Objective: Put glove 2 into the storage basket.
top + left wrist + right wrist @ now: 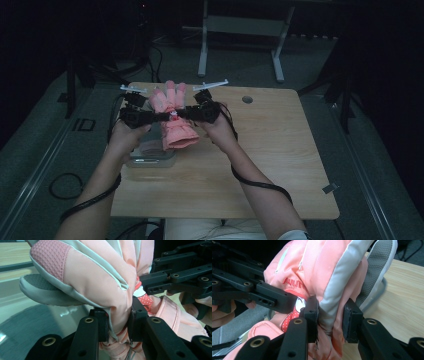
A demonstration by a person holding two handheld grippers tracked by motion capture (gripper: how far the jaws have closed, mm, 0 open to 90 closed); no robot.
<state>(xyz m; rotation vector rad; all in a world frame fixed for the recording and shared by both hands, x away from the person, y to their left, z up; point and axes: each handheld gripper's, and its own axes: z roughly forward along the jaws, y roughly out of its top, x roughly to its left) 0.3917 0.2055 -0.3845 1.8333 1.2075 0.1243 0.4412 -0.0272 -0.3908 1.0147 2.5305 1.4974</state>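
A pink padded glove (172, 131) with grey palm patches hangs above the wooden table (270, 150), fingers pointing away from the person. My left gripper (162, 117) comes in from the left and is shut on the glove's side; its black pads (103, 322) squeeze a fold of the glove (95, 277). From the right, my right gripper (181, 114) is shut on the opposite side of the glove (324, 267), its pads (312, 312) pinching the grey-edged fabric. The two grippers meet nearly tip to tip at the glove's middle, near a red dotted patch (146, 302).
A clear shallow container (150, 156) lies on the table under the left hand, near the left edge. A round hole (247, 99) sits in the tabletop at the back. Behind the table stands a white metal frame (240, 30). Cables trail from both forearms.
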